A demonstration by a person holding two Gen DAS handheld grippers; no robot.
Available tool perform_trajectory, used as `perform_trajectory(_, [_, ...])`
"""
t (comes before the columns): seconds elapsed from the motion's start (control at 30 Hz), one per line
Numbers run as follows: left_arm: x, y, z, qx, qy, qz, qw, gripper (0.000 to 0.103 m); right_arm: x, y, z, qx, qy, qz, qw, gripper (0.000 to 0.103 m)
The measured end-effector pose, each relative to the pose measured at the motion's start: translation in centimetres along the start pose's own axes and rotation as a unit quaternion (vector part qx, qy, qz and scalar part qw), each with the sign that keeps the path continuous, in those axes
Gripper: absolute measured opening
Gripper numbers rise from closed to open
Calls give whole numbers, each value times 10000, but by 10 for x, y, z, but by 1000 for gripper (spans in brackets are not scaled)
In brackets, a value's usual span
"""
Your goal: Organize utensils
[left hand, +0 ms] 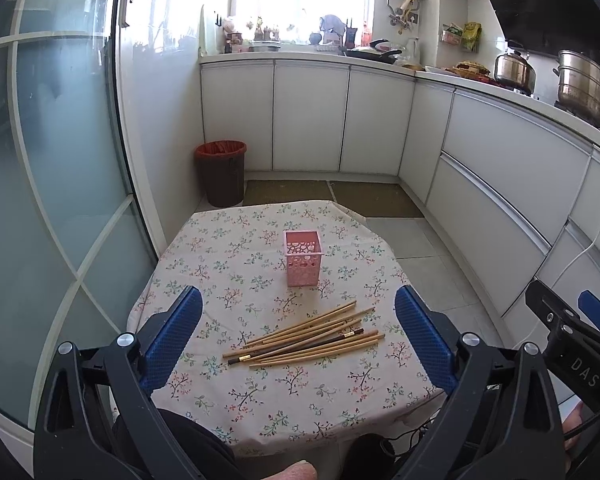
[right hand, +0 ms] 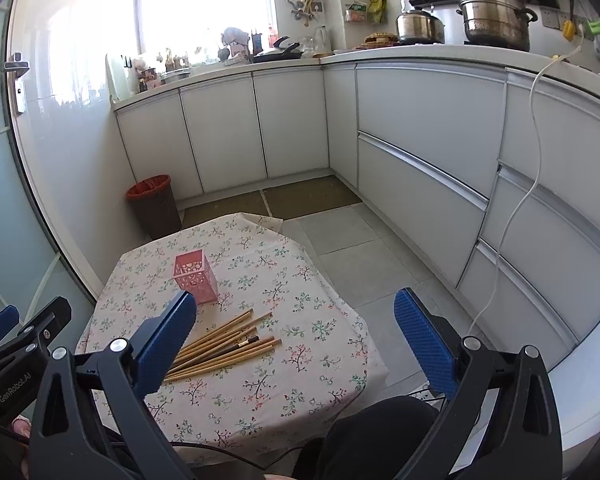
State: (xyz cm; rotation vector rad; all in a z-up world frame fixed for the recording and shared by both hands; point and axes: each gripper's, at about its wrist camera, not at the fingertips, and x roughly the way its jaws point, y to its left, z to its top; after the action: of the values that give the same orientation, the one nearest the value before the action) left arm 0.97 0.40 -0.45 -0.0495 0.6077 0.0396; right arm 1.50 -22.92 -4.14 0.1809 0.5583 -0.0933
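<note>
Several wooden chopsticks [left hand: 308, 334] lie in a loose pile on the floral tablecloth [left hand: 220, 264], with a dark pair among them. Behind them stands an empty pink perforated holder [left hand: 302, 257], upright. My left gripper [left hand: 298, 304] hovers open above the near side of the table, with the pile between its blue pads and nothing held. In the right wrist view the chopsticks [right hand: 224, 344] and the holder [right hand: 196, 274] sit at the lower left. My right gripper [right hand: 296, 308] is open too, above the table's right edge, its left pad hiding the pile's near ends.
A brown bin with a red liner [left hand: 221, 172] stands on the floor beyond the table. White cabinets [right hand: 420, 152] run along the back and right, with pots [right hand: 492, 12] on the counter. A glass door [left hand: 52, 184] is at the left. A white cable [right hand: 520, 208] hangs down the cabinets.
</note>
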Motion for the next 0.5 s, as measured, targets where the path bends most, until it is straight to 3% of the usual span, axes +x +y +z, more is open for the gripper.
perform_trajectory(0.5, [4, 3, -1, -26, 53, -16, 10000, 93, 4, 0, 0, 11, 52, 27, 10000, 96])
